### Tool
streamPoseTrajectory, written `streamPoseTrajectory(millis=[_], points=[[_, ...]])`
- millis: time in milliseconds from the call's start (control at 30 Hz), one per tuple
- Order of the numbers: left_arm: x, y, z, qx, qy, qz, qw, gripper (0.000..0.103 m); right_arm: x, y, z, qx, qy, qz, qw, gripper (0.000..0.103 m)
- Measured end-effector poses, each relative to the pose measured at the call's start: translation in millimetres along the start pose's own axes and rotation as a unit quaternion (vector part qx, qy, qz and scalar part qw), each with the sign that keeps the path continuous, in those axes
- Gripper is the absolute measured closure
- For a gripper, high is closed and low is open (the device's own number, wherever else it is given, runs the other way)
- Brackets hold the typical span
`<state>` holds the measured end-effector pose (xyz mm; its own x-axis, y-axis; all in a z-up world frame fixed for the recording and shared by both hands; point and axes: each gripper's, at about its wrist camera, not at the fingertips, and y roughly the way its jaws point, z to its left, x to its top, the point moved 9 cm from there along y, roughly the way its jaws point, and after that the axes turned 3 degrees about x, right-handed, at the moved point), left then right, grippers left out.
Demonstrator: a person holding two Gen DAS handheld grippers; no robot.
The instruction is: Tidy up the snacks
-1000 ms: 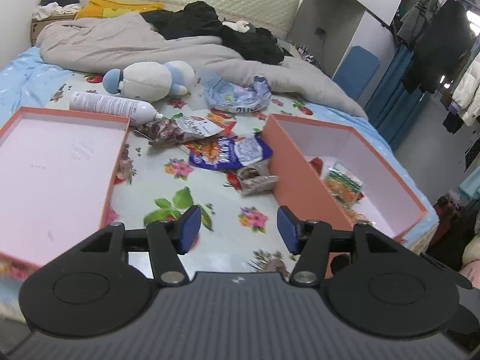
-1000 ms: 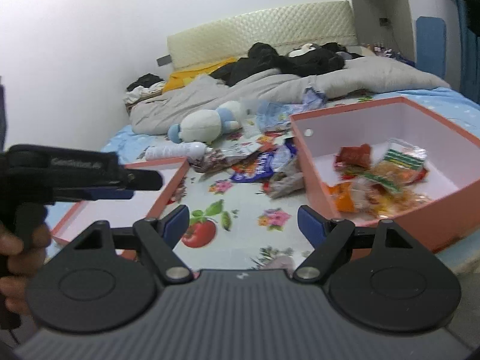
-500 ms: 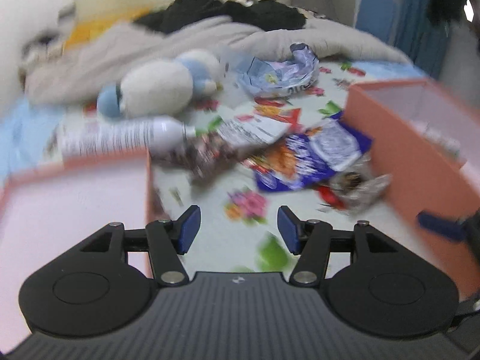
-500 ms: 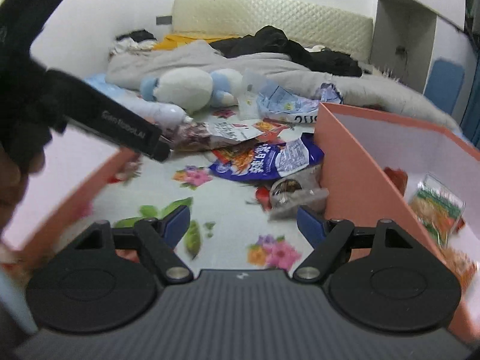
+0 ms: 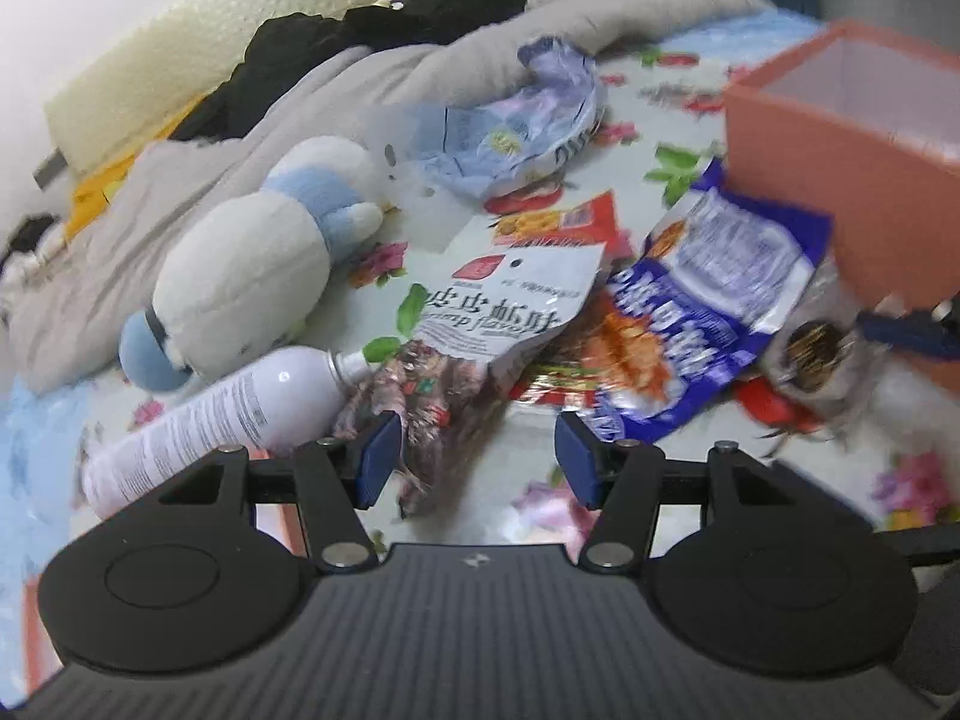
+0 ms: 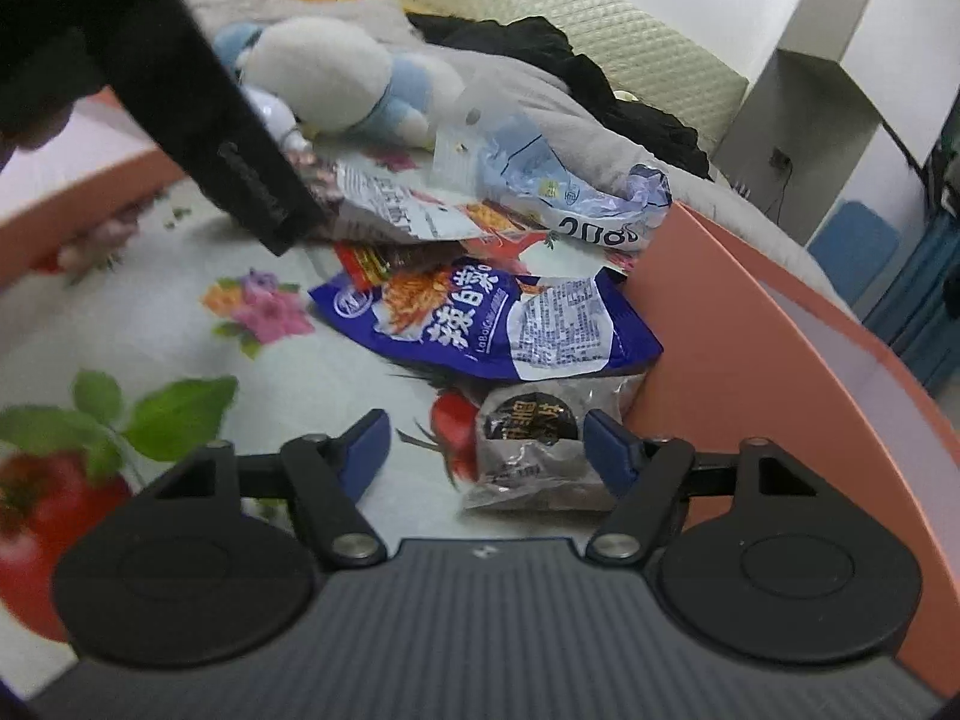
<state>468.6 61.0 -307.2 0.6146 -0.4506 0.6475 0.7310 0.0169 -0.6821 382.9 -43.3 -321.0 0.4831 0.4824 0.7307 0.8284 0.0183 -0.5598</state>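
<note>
Bedsheet [image 6: 150, 324]; both claws wide, empty.

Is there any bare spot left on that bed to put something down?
Yes: the flowered sheet left of the blue snack bag, before the left box. Crowded: wrappers overlap from the white bottle across to the right box, where the grey packet lies.

White-and-blue plush toy [image 5: 252, 264], white spray bottle [image 5: 222, 414], grey duvet [image 5: 384, 78], black clothes [image 5: 372, 30]
</note>
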Motion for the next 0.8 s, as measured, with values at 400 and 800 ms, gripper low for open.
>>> streamPoseTrajectory(millis=[400, 800], points=[[-2, 40, -10, 0.001, 0.036, 0.014, 0.9993, 0.047, -7, 12, -13, -0.023, -0.028, 0.024, 0.999, 0.052], [-4, 13, 1, 0.008, -0.011, 0.025, 0.9996, 0.098, -6, -13, -10, 0.083, 0.029, 0.025, 0.996, 0.068]])
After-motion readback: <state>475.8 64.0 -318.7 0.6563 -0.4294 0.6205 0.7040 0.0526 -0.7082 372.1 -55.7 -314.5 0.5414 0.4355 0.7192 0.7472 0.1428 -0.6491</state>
